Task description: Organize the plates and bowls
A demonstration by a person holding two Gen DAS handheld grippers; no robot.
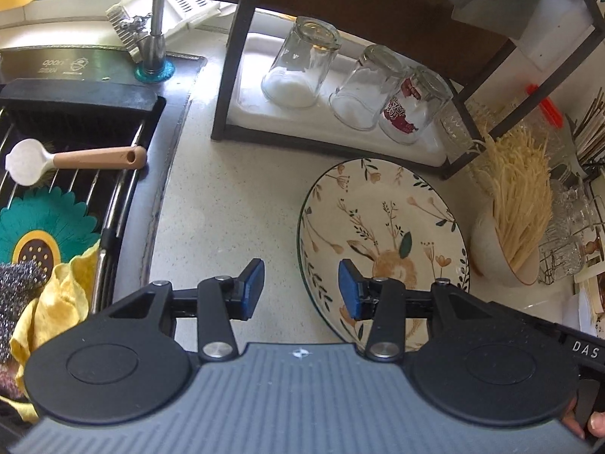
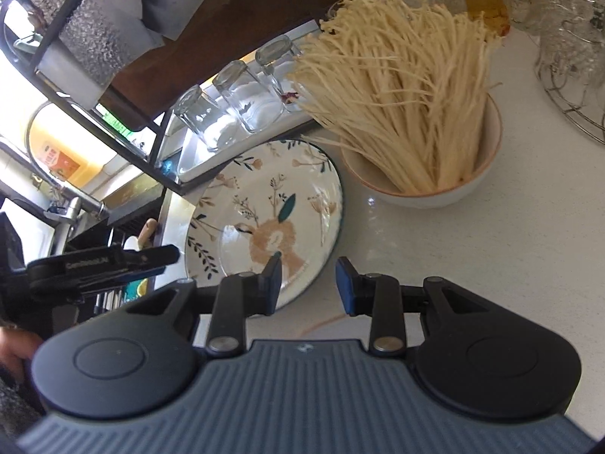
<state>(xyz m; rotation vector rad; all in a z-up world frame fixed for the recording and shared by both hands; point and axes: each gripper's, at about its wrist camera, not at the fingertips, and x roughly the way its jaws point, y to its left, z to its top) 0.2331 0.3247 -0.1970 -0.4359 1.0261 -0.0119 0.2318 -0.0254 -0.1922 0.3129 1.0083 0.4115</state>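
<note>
A floral plate [image 1: 382, 234] with a deer pattern lies flat on the white counter; it also shows in the right wrist view [image 2: 264, 208]. A cream bowl [image 1: 495, 261] full of enoki mushrooms stands just right of it, also seen in the right wrist view [image 2: 423, 185]. My left gripper [image 1: 300, 289] is open and empty, its right finger over the plate's left rim, its left finger over bare counter. My right gripper [image 2: 308, 283] is open and empty, its left finger over the plate's near right edge. The left gripper [image 2: 106, 265] shows at the far left of the right wrist view.
A black-framed rack [image 1: 234, 75] holds a white tray with three upturned glasses [image 1: 302, 64] behind the plate. The sink [image 1: 56, 174] with a brush, cloths and scourer lies left. Glassware in a wire holder [image 2: 574, 75] stands behind the bowl.
</note>
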